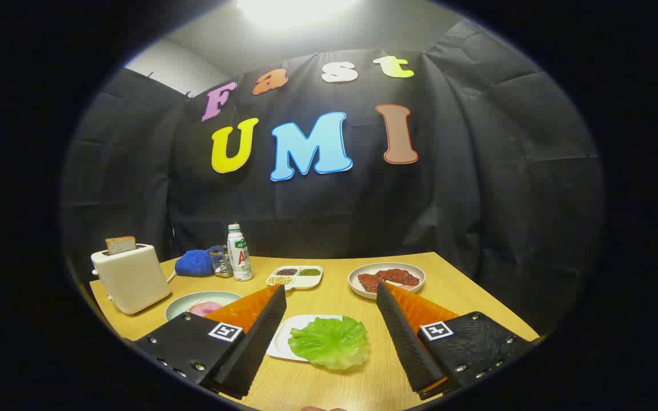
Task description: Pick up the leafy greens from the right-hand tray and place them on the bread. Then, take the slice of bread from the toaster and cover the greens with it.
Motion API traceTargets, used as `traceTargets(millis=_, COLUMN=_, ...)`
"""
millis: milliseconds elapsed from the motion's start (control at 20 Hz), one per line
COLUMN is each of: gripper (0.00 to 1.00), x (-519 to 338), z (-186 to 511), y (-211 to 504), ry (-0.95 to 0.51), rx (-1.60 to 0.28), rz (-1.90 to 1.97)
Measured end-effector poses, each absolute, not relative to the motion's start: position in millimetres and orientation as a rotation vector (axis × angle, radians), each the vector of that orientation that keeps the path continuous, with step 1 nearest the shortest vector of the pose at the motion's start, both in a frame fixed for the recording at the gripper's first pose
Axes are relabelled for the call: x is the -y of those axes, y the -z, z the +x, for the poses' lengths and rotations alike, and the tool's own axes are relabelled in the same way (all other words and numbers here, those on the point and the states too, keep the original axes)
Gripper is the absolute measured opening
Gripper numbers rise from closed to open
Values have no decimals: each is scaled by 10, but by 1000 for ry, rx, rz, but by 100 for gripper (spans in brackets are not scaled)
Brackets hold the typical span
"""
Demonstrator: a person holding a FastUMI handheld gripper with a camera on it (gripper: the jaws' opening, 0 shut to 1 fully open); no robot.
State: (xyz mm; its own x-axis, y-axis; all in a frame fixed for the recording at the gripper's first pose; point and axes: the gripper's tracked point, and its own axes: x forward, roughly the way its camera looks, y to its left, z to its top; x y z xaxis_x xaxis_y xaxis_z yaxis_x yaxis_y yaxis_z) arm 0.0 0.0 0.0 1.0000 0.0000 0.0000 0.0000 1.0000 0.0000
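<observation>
Gripper view shows the leafy greens (330, 341) lying flat on a white tray (281, 342), overhanging its near and right edges onto the wooden surface (466, 297). The leaf sits between the fingers of the hand-held gripper (329, 297), slightly ahead of the finger bases and below the tips; the fingers are spread wide and touch nothing. Judging by its ruffled, glossy look, the leaf is probably a light, floppy piece, likely a soft plastic model, that will bend and droop once lifted and could slip from a shallow pinch. The overhanging rim nearest the fingers looks like the best place to take hold, since a finger can get under it there without scraping the tray.

Left of the tray, partly behind the left finger, is a pale green plate (192, 302) holding something pink; whether bread lies there I cannot tell. Further left stands a cream toaster (131, 277) with a slice of bread (120, 245) sticking up from its slot. Beyond are a blue cloth (195, 264), a white bottle (240, 252), a divided dish of grains (296, 276), and a plate of red meat (386, 279).
</observation>
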Motion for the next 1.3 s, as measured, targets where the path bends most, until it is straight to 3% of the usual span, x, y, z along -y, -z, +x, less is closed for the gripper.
traceTargets(millis=400, gripper=98, x=82, z=3, y=134, ry=19, rx=-59, rz=-37)
traceTargets(millis=750, gripper=98, x=261, z=-34, y=639, ry=79, rx=-232, rz=-76)
traceTargets(millis=1200, gripper=98, x=49, z=87, y=1091, ry=-12, rx=-391, rz=-102)
traceTargets(millis=1300, gripper=92, x=38, z=139, y=1174, ry=-12, rx=-417, rz=-112)
